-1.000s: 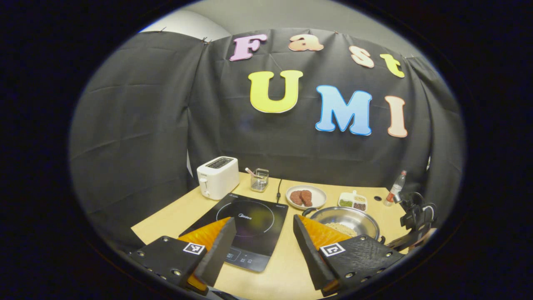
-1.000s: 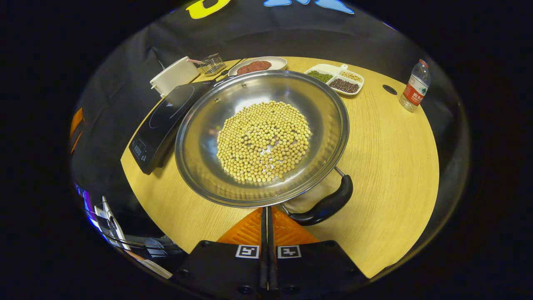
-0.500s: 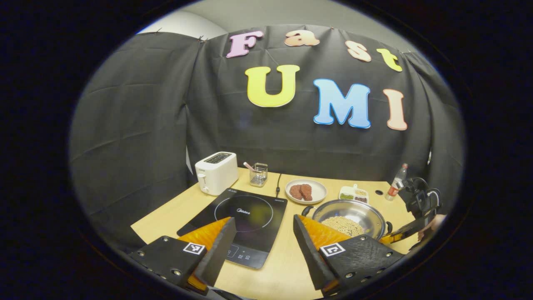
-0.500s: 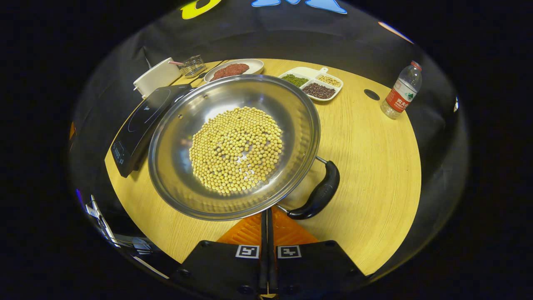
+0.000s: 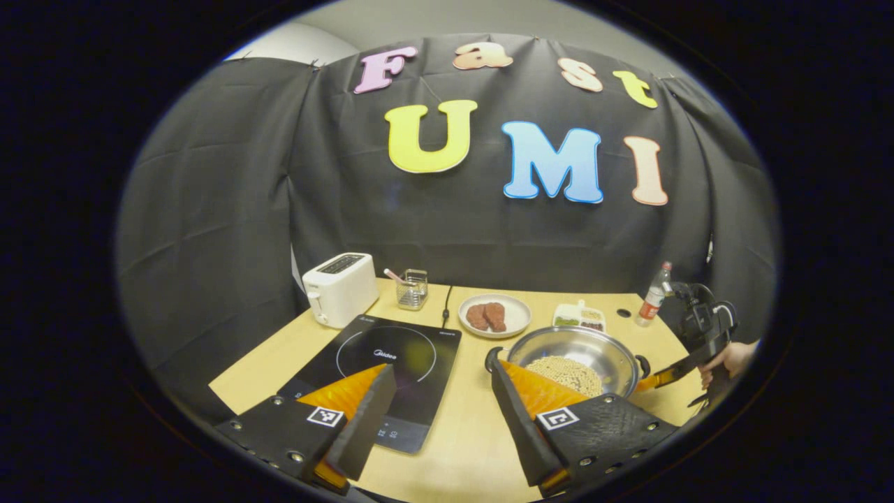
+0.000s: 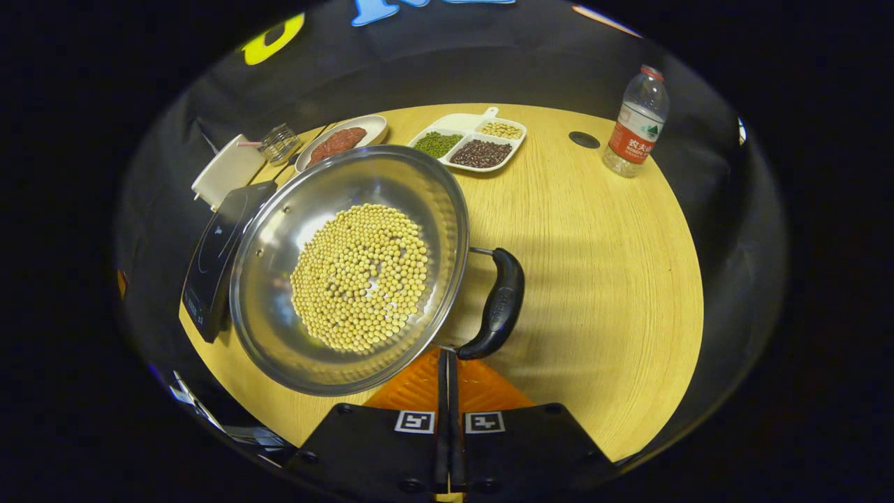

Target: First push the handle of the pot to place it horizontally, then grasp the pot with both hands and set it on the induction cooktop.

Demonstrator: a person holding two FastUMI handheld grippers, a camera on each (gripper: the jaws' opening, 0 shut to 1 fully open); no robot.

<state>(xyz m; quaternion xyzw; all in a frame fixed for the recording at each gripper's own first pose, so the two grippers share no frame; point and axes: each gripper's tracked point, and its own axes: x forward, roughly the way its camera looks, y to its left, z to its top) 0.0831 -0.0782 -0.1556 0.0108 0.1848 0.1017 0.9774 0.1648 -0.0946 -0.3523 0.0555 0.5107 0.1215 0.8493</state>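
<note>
Closing state, right gripper [image 6: 447,363]: fingers are pressed together, tips touching the pot handle [image 6: 497,307].
Left gripper [image 5: 440,391]: spread wide, nothing held; pot [image 5: 573,356] seen just ahead.

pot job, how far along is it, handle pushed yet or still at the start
In hand: the shut right gripper sits at the lower end of the pot's near handle, nudging it round. Left: the pot of soybeans sits on the table beside the induction cooktop, ungrasped; the left gripper hangs open.
</note>
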